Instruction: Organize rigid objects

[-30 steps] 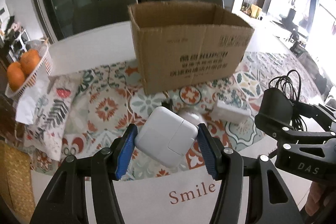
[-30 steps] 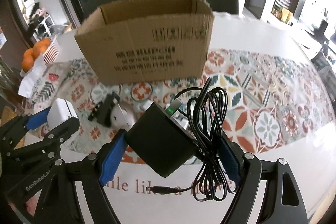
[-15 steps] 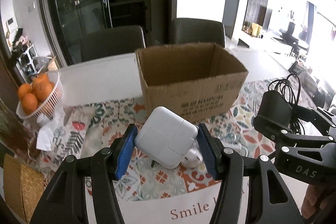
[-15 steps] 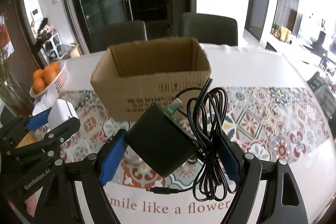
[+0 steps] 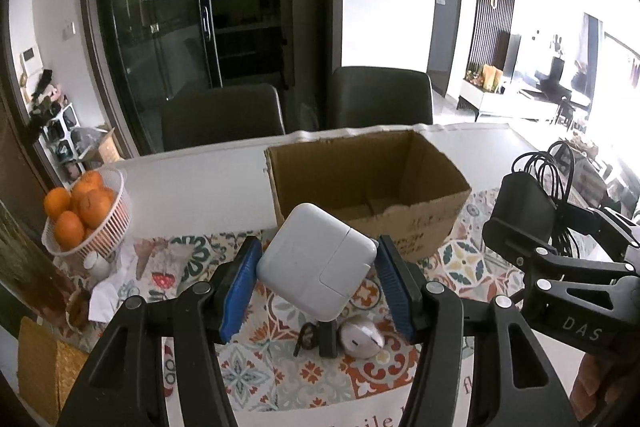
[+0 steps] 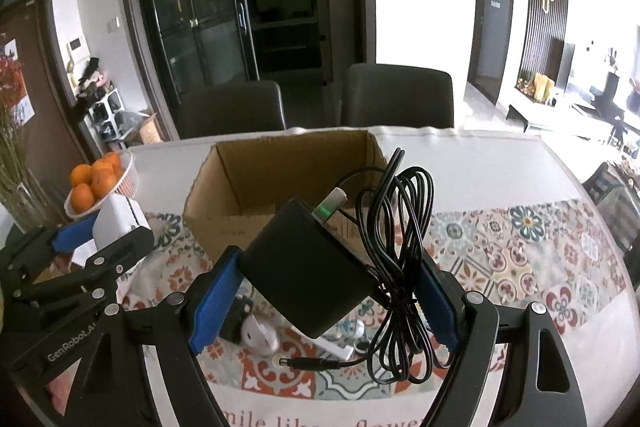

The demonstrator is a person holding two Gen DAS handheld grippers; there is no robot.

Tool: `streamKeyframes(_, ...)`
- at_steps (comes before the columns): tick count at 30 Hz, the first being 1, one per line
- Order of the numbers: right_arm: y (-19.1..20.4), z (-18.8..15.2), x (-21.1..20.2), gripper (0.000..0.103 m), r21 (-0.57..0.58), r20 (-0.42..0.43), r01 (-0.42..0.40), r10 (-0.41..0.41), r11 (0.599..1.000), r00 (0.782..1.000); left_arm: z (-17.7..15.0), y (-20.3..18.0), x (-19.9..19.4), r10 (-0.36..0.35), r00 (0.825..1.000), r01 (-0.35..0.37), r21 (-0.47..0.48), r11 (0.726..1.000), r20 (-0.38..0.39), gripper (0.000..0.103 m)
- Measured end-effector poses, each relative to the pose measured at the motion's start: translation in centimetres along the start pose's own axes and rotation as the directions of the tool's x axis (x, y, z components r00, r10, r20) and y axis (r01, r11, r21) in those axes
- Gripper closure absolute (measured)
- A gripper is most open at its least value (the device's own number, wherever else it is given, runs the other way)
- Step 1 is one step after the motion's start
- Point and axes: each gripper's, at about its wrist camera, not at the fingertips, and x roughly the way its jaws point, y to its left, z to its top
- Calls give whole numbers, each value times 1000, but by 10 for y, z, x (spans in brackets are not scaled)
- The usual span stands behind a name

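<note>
My left gripper (image 5: 318, 279) is shut on a white square power adapter (image 5: 316, 269) and holds it in the air in front of the open cardboard box (image 5: 368, 195). My right gripper (image 6: 324, 291) is shut on a black power adapter (image 6: 308, 267) with its coiled black cable (image 6: 400, 255) hanging over the right finger. The box (image 6: 280, 187) stands open and looks empty inside. The right gripper with the black adapter (image 5: 524, 211) also shows at the right of the left wrist view.
A white mouse-like device (image 5: 360, 341) and a small black plug (image 5: 326, 335) lie on the patterned tablecloth (image 5: 248, 367) below the grippers. A white basket of oranges (image 5: 86, 215) stands at the left. Two dark chairs (image 6: 312, 103) stand behind the table.
Both grippers have risen with their adapters, so the views now look down into the open box from higher up. Both grips are unchanged.
</note>
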Motion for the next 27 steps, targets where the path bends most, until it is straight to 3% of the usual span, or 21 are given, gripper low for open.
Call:
streamKeyframes(14, -3, 39, 4, 21, -5, 37, -40, 41, 999, 998, 39, 2, 4, 13, 999, -14, 11, 1000, 44, 45)
streamKeyframes(27, -6, 75, 43, 21, -28, 7, -65, 65, 997, 998, 68, 8, 36, 33, 999, -34, 9, 999, 12, 45)
